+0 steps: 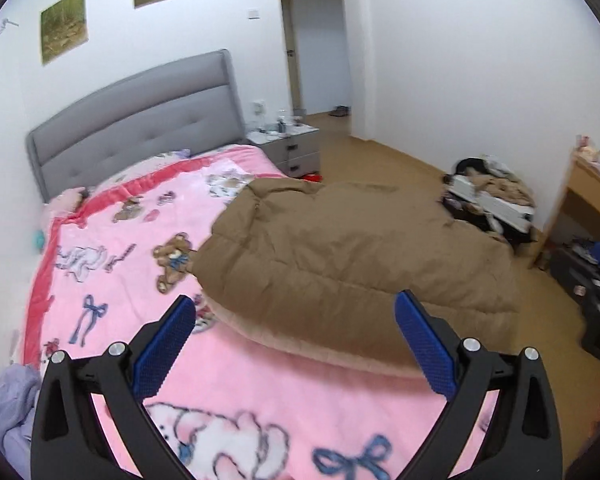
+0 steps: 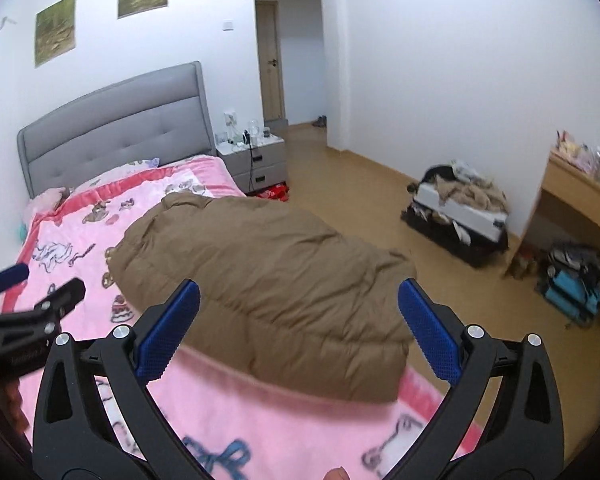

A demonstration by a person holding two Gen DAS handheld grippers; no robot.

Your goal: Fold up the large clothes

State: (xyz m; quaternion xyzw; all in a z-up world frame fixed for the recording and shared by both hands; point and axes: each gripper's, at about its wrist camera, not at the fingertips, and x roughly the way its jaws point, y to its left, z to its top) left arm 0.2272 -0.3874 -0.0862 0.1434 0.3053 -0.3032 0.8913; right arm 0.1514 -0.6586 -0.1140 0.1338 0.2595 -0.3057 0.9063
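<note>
The left gripper [image 1: 296,336] hangs with jaws spread wide and empty above the pink cartoon-print blanket [image 1: 132,280]. On that blanket's right side lies the folded brown quilted garment [image 2: 260,280]. The right gripper [image 2: 300,328], likewise spread and empty, hovers over the garment's near edge.

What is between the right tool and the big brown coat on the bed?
Only bare pink blanket. In the right wrist view, the right tool hangs open above it, holding nothing, and the folded brown coat lies just beyond.
</note>
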